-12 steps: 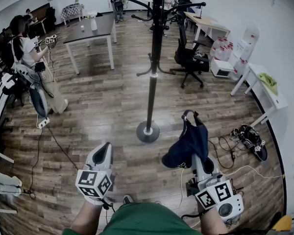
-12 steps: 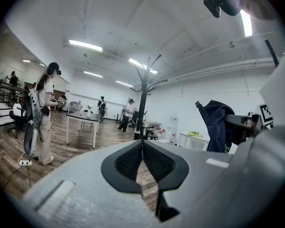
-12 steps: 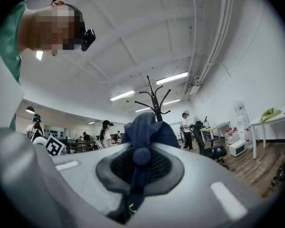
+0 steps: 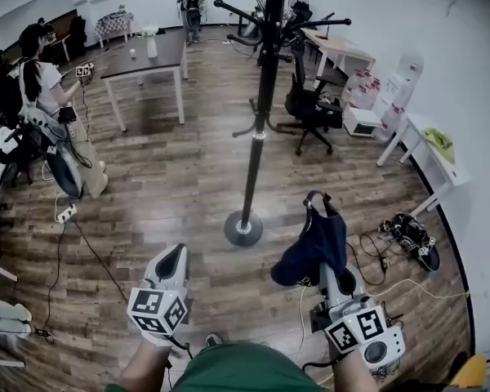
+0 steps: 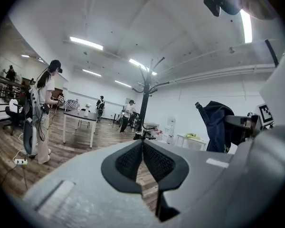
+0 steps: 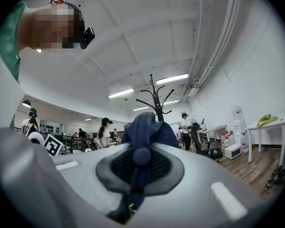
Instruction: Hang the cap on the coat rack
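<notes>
**Q:** Where is the cap, and what holds it?

**A:** The dark blue fabric cap [image 4: 318,242] hangs in the right gripper [image 4: 325,269], low in the head view and right of centre. Its strap loop is at the top. In the right gripper view the jaws are nearly together and pinch a fold of the cap's cloth [image 6: 141,167]. The rest of the cap rises above the pads.

**Q:** And the left gripper?

**A:** The left gripper [image 4: 173,258] is held beside it, well apart from the cap. In the left gripper view the pad tips [image 5: 142,145] touch with nothing between them. Only the brown wooden plank floor [image 4: 171,178] shows through the slit below them.

**Q:** Where is the rack?

**A:** The tall black metal coat rack [image 4: 256,137] stands upright on its round base ahead of both grippers. Its curved hooks spread out near the top. The cap is near the base, to its right, and does not touch the rack.

**Q:** What are the surroundings?

**A:** A dark-topped table with white legs [image 4: 147,54] stands at the upper left, and a black swivel office chair [image 4: 310,104] stands behind the rack. A person in a white shirt [image 4: 45,92] is at the left edge.
</notes>
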{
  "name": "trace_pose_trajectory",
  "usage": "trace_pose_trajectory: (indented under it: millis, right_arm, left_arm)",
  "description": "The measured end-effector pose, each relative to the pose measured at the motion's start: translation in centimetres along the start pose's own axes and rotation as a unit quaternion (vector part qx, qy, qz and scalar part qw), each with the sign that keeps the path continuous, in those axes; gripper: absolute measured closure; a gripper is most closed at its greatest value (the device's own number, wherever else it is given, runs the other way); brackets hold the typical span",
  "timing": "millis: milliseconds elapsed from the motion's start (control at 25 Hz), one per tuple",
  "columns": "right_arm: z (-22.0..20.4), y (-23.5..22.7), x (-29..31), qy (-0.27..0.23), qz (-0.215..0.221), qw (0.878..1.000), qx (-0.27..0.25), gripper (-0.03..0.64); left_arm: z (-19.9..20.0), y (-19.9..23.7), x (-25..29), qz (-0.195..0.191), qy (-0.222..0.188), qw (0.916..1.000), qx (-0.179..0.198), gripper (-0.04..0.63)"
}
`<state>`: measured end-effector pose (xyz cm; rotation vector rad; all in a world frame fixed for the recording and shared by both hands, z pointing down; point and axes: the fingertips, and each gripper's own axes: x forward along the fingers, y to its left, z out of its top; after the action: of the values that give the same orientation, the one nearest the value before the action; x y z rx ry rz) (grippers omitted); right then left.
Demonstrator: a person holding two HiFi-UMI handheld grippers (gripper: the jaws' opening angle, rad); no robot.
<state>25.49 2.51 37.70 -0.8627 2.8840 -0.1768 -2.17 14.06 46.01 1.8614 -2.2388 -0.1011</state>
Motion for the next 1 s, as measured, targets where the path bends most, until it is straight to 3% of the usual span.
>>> trace_pose_trajectory:
  millis: [280, 680, 840, 1000]
  right_arm:
    - [-0.1, 2.6, 1.0, -0.010, -0.029, 1.000, -0.002, 0.598]
    - [4.6, 2.9, 2.7, -0.054, -0.064, 0.996, -0.035, 0.598]
    - [5.9, 2.5, 4.7, -0.072, -0.061, 0.995, -0.043, 0.598]
    - [6.9, 1.5, 7.6, -0.091, -0.057, 0.993, -0.046, 0.598]
  left_arm:
    - [0.1, 3.9, -1.6, -0.013, -0.006, 0.9999, -0.002, 0.581]
    - [1.9, 9.4, -3.6, 0.017, -0.035, 0.9992, -0.009, 0.581]
    - [4.0, 11.6, -3.2, 0.028, -0.048, 0.9984, 0.014, 0.581]
    - [8.6, 13.6, -3.1, 0.050, -0.090, 0.9936, 0.046, 0.581]
